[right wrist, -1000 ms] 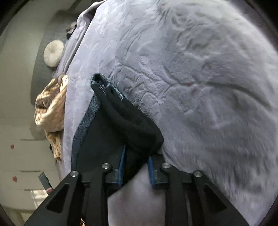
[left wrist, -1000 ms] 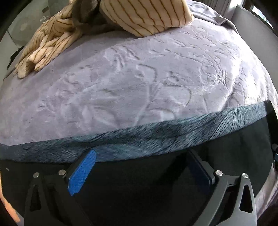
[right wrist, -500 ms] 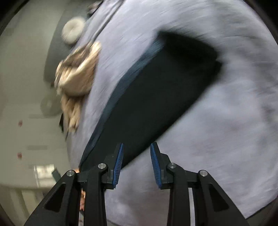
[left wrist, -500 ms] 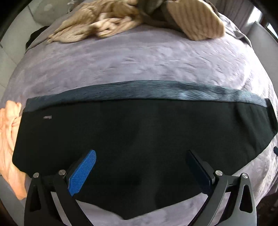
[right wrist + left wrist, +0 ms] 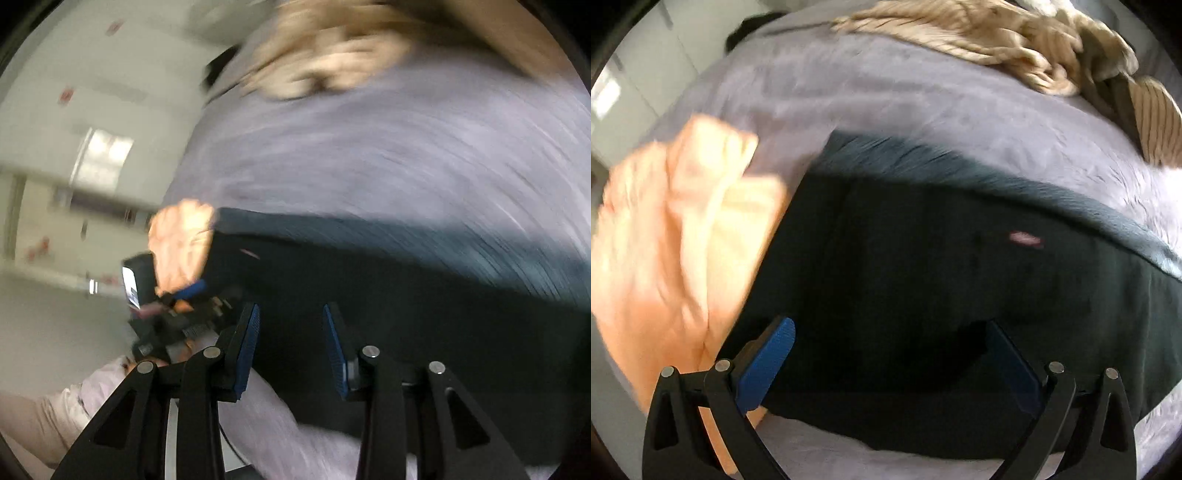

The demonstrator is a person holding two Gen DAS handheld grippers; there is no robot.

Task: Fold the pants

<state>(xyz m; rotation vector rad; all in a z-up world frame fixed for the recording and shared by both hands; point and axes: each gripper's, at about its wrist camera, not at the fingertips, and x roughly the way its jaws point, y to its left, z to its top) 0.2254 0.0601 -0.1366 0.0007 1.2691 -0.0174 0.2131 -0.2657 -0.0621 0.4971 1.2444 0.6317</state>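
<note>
Left gripper: jaws wide apart, holding nothing, over the near part of the black pants; right gripper: jaws apart, empty, above the same pants. Pants: spread flat along the near edge of the lilac blanket, an orange garment touching their left end. Far edge: a heap of beige striped clothes.

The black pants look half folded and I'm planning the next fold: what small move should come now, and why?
Probably bring the left gripper down onto the near edge of the black pants. Both it and the right gripper hang open and empty over the pants, which lie flat on the lilac blanket beside the orange garment.
</note>
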